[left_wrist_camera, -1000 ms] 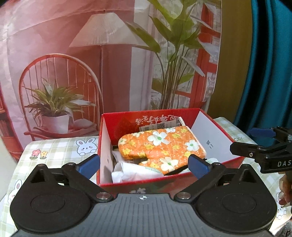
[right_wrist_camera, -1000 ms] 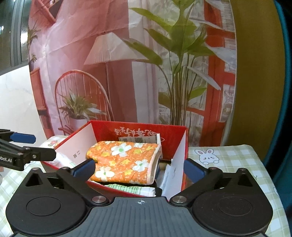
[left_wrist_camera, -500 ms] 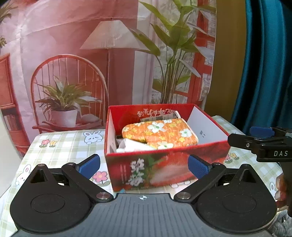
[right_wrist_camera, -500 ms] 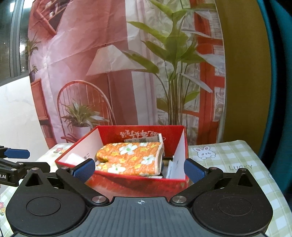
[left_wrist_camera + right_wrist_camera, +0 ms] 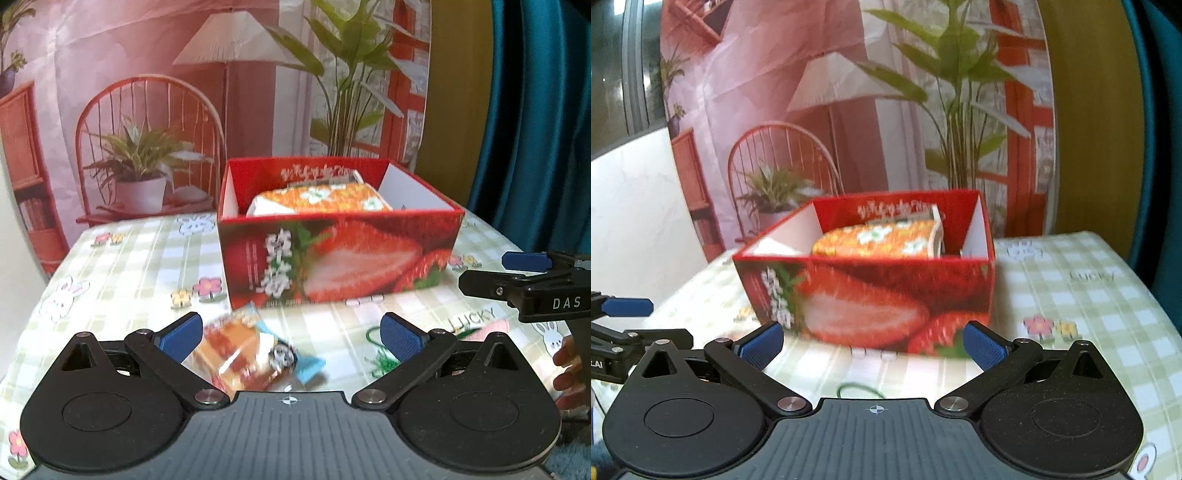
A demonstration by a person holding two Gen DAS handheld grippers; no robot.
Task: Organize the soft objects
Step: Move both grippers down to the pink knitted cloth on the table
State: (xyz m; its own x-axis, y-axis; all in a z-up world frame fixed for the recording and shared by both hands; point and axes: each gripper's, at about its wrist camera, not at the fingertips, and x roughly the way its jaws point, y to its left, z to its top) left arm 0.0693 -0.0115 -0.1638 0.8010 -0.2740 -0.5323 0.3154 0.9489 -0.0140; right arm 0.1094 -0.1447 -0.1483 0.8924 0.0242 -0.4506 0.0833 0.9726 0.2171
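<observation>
Two views. Left wrist: left gripper [image 5: 291,338] jaws spread, empty, over snack packet [image 5: 247,356] on checked tablecloth [image 5: 129,266]; red strawberry box [image 5: 340,258] holds orange floral mitt [image 5: 332,197]. Right wrist: right gripper [image 5: 873,341] jaws spread, empty, facing the box.

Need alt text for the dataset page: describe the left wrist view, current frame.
An open left gripper hovers over a blurred snack packet on a checked tablecloth. Behind it stands a red strawberry-print box holding an orange floral mitt; the right gripper enters from the right.
</observation>
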